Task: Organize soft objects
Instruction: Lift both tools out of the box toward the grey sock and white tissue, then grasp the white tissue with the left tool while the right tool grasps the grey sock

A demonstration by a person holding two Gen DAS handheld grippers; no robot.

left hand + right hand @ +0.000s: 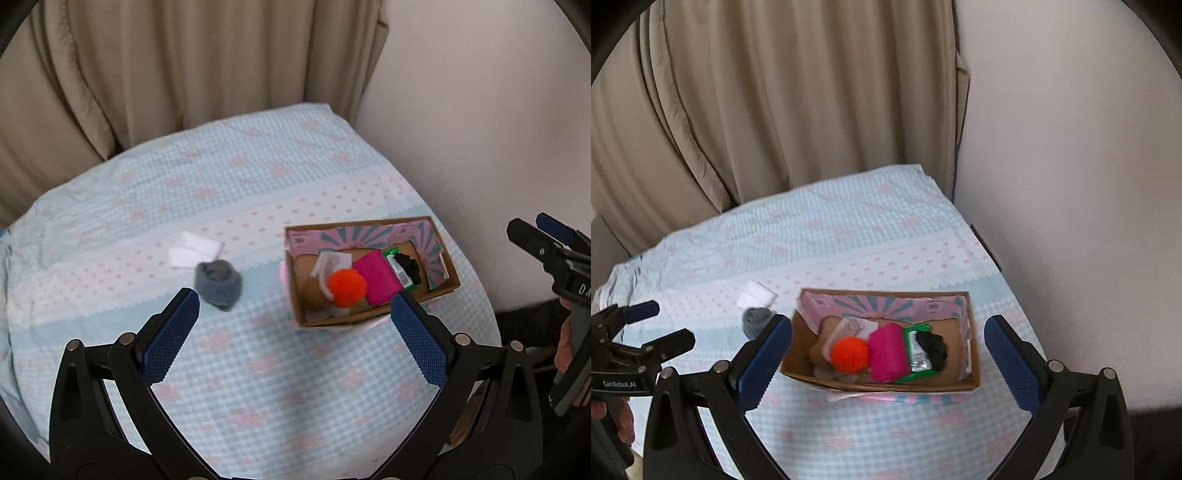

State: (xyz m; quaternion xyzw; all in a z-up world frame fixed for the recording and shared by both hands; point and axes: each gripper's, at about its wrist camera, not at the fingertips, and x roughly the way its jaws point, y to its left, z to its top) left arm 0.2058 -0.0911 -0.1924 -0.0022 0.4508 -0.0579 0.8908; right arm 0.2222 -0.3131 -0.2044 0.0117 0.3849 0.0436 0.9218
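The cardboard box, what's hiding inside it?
Inside the box lie an orange pom-pom, a pink roll, a green packet, something black and a white piece. Whatever lies underneath them is covered, so I cannot tell.

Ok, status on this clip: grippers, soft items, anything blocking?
Left hand-held gripper open, empty; right hand-held gripper open, empty. Grey rolled sock and white folded cloth outside the cardboard box. Path clear.
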